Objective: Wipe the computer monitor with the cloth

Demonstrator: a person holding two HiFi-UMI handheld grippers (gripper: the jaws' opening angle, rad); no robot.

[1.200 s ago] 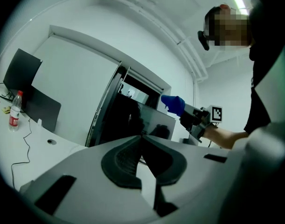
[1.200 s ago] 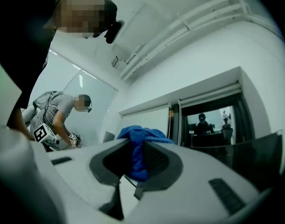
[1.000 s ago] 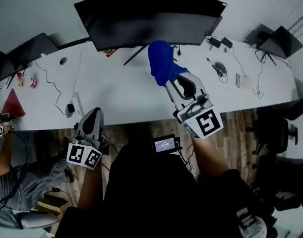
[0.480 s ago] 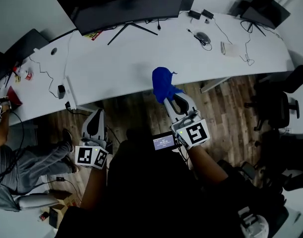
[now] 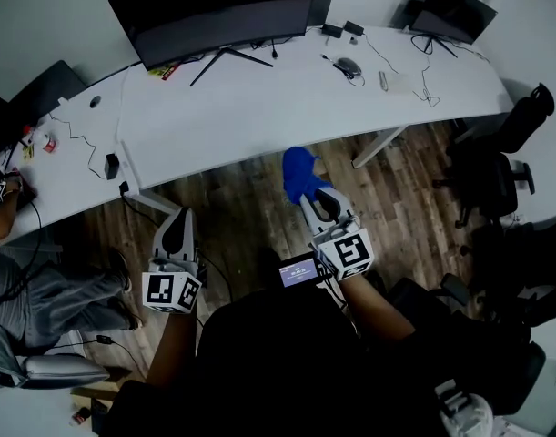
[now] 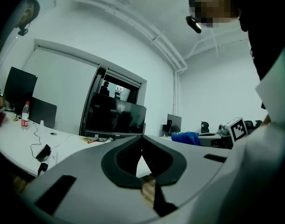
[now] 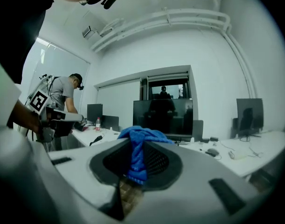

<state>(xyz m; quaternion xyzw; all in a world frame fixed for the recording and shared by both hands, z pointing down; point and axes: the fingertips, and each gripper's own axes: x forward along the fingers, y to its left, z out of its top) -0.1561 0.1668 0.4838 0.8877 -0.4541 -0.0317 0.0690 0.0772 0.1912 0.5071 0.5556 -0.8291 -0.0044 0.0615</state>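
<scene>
A wide dark monitor (image 5: 214,9) stands at the back of the long white desk (image 5: 259,116); it also appears far ahead as the monitor (image 7: 163,115) and the monitor (image 6: 116,118). My right gripper (image 5: 305,192) is shut on a bunched blue cloth (image 5: 299,173), held over the wooden floor, well short of the desk's front edge. The cloth (image 7: 137,153) hangs pinched between the jaws. My left gripper (image 5: 178,218) is shut and holds nothing, low at the left over the floor. From it, the blue cloth (image 6: 184,137) lies to the right.
A second monitor (image 5: 453,9) and a mouse (image 5: 348,65) with cables sit at the desk's right end. A laptop (image 5: 48,85) and a bottle (image 5: 43,142) are at its left. A person (image 5: 27,285) sits at the left. Black office chairs (image 5: 505,153) stand right.
The view has drawn back from the desk. The right gripper with the cloth, close under the monitor a second ago, is now over the floor. The left gripper has also come off the desk edge.
</scene>
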